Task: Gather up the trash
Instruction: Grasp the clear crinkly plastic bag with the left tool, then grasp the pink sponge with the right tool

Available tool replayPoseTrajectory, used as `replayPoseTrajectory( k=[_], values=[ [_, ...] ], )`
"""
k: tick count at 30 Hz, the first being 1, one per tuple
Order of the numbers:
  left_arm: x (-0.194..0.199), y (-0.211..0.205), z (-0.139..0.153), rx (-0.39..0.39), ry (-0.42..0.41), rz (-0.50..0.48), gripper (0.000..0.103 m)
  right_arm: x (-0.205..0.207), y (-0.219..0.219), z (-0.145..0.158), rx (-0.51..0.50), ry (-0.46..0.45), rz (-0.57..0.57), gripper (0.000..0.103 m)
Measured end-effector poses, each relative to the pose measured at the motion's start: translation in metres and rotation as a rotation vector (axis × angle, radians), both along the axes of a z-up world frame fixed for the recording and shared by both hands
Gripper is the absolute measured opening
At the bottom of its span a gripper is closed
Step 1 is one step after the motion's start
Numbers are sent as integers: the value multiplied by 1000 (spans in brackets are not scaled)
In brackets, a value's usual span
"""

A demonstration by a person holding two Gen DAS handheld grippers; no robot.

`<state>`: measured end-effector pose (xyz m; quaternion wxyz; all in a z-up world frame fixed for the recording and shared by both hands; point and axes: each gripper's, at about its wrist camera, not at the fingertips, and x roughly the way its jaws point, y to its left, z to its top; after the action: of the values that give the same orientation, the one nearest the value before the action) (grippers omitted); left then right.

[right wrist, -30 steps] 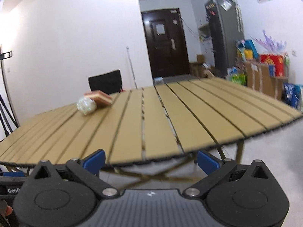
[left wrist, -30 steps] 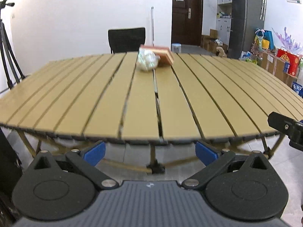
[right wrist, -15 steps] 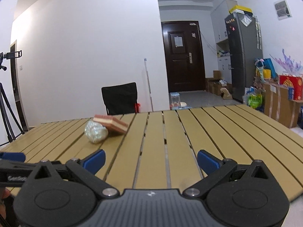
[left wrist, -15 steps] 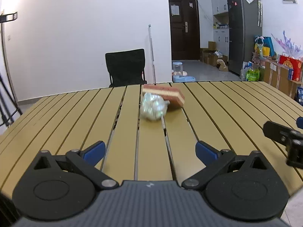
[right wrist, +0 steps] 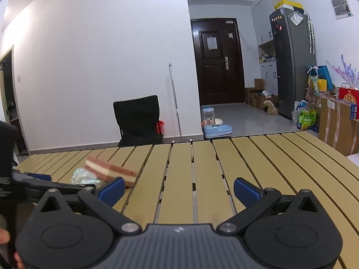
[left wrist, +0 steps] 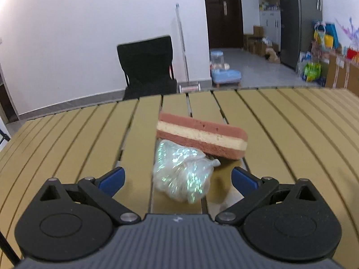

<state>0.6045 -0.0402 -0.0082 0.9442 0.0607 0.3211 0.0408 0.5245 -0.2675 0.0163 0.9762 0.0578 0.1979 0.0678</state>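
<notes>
A crumpled ball of shiny clear plastic wrap [left wrist: 182, 176] lies on the slatted wooden table [left wrist: 280, 134], resting against a pink and cream layered sponge [left wrist: 202, 136]. My left gripper [left wrist: 177, 180] is open, its blue fingertips on either side of the plastic ball without touching it. In the right wrist view the plastic ball [right wrist: 84, 177] and sponge [right wrist: 111, 171] sit at the left, partly hidden behind my left gripper [right wrist: 38, 183]. My right gripper [right wrist: 179, 189] stands open over bare slats, with nothing between its fingers.
A black folding chair [left wrist: 147, 67] stands behind the table's far edge, with a mop handle [left wrist: 182, 49] leaning on the white wall. A fridge [right wrist: 294, 60], cardboard boxes [right wrist: 336, 123] and bags crowd the right side of the room.
Both grippers have moved forward over the table. My left gripper has closed in on the plastic ball, which now lies between its open fingertips. The right gripper has drifted a little nearer the sponge.
</notes>
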Motion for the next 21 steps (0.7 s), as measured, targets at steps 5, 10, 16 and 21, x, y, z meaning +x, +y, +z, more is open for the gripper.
replayPoseTrajectory(
  k=[5,10,16,21],
  values=[
    [15,6,-11,-34,38,-22,58,29,11,2,-47,25,29,103],
    [18,13,-11,-48,44,-51,45,44,28,1,-71,49,60,103],
    [3,32,-2,-61,10,-57,45,47,42,-3,-80,57,70,103],
    [-9,61,6,-46,-35,-23,45,53,57,-7,-98,69,77,103]
  ],
)
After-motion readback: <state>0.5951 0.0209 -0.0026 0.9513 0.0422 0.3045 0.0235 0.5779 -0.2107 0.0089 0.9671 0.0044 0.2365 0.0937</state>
